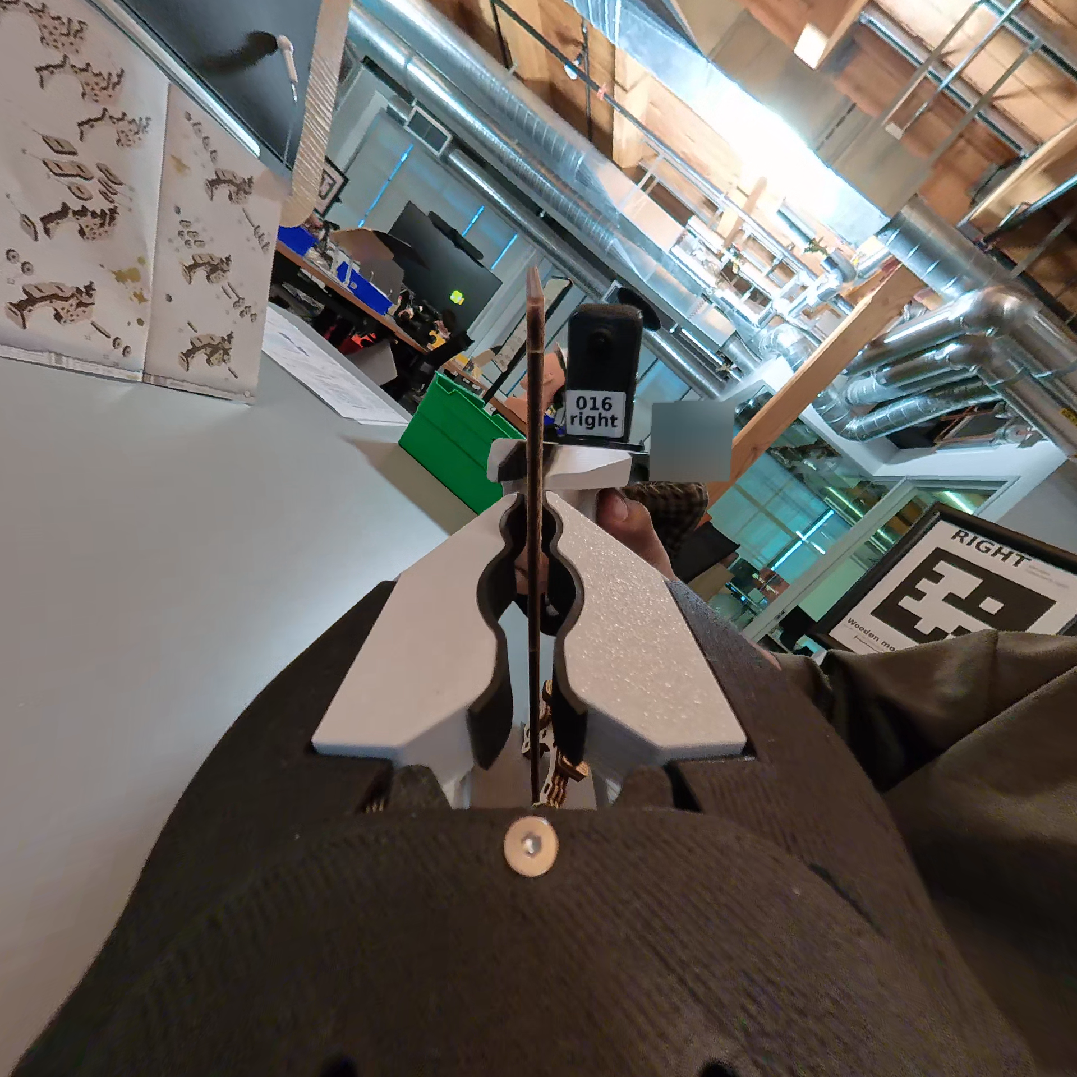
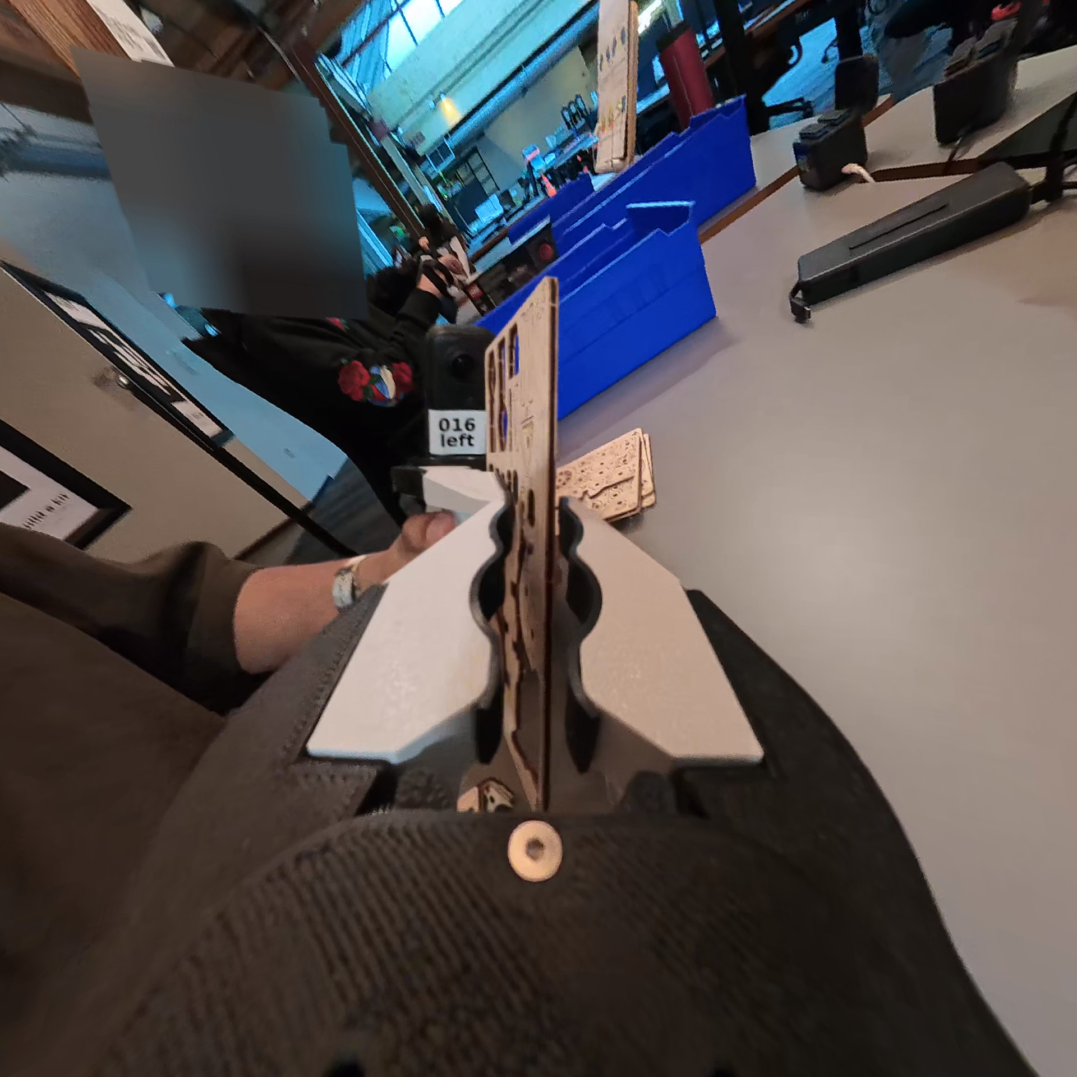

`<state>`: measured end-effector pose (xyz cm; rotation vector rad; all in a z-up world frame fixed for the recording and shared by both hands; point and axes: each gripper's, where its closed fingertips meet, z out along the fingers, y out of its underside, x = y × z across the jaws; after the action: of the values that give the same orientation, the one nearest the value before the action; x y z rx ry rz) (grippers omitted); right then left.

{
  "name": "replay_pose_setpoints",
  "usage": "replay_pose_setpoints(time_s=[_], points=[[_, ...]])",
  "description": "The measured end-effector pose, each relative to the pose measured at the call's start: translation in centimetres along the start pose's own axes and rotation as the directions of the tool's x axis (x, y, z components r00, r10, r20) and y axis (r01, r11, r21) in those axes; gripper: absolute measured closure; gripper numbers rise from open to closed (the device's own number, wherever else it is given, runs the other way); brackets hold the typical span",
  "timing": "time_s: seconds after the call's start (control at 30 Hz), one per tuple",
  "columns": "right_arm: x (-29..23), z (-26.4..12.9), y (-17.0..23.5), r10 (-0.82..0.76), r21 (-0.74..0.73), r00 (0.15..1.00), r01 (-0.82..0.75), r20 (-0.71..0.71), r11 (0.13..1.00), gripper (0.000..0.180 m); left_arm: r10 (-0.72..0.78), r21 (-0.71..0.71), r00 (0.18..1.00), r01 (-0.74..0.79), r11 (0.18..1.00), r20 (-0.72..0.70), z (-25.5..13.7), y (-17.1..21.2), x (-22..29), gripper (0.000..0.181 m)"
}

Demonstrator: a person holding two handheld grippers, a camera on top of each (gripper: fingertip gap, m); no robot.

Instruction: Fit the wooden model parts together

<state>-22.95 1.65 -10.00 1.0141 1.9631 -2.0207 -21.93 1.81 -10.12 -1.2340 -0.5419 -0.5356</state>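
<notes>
A thin laser-cut wooden sheet (image 1: 535, 373) stands edge-on between the fingers of my left gripper (image 1: 533, 502), which is shut on it. In the right wrist view the same kind of sheet (image 2: 527, 419), with cut-out holes, stands between the fingers of my right gripper (image 2: 539, 507), also shut on it. The two grippers face each other on the sheet: the right gripper (image 1: 583, 466) shows just beyond it in the left wrist view, and the left gripper (image 2: 454, 484) in the right wrist view. A stack of more wooden sheets (image 2: 612, 475) lies on the grey table (image 2: 845, 524).
An instruction sheet (image 1: 116, 204) stands at the far left on the table (image 1: 175, 524). A green bin (image 1: 454, 443) is beyond the table's edge. Blue bins (image 2: 635, 291) and a long black device (image 2: 909, 233) lie at the back. A framed marker sign (image 1: 961, 594) stands to the right. My left and right fingertips are right by each other.
</notes>
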Motion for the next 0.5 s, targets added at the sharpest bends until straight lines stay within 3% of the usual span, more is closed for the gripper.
replay_pose_setpoints(time_s=[0.33,0.5], points=[[-0.13,-0.24,0.18,-0.142,-0.087,0.987,0.135,-0.072,0.987,0.167,0.030,-0.009,0.999,-0.030,1.000,0.010,0.25,0.16,0.27,0.181],[-0.14,-0.28,0.27,-0.125,-0.091,0.990,0.119,-0.070,0.989,0.166,0.031,-0.005,0.999,-0.031,1.000,0.011,0.18,0.10,0.26,0.181]])
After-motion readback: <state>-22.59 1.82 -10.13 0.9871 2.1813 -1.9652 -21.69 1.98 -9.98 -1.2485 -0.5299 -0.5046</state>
